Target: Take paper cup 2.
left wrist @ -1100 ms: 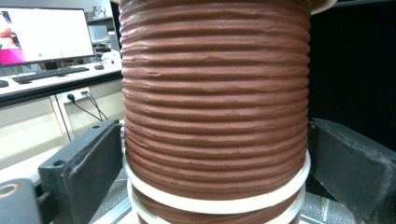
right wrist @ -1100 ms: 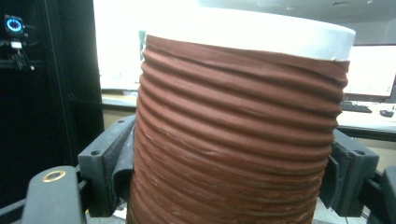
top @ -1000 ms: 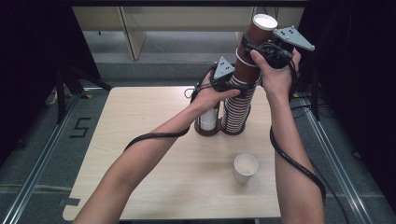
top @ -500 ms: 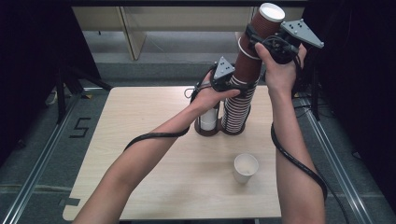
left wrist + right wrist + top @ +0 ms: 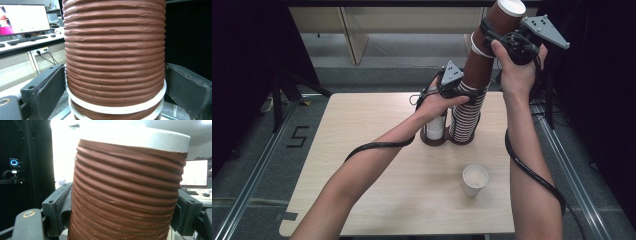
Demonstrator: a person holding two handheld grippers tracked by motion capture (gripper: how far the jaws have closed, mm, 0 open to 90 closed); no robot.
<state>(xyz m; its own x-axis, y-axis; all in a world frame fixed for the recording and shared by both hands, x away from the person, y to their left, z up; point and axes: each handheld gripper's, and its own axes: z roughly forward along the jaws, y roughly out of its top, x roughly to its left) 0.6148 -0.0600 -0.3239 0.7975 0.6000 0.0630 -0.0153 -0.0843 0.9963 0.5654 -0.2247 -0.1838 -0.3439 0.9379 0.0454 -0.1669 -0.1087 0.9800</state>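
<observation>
1. The right gripper is clamped on the top cup of the tall stack of brown cups, raised and tilted off the pile – in the right gripper view both pads press its ribbed wall.
2. The left gripper brackets the stack lower down. In the left gripper view its jaws flank the ribs; contact I cannot tell.
3. Corrugated paper sleeve, white rolled rim – light, grippy, crushable I'd judge, so squeeze mid-wall, gently.
4. The stack stands in a round dark holder on the wooden table. A lone white cup waits nearer.
</observation>
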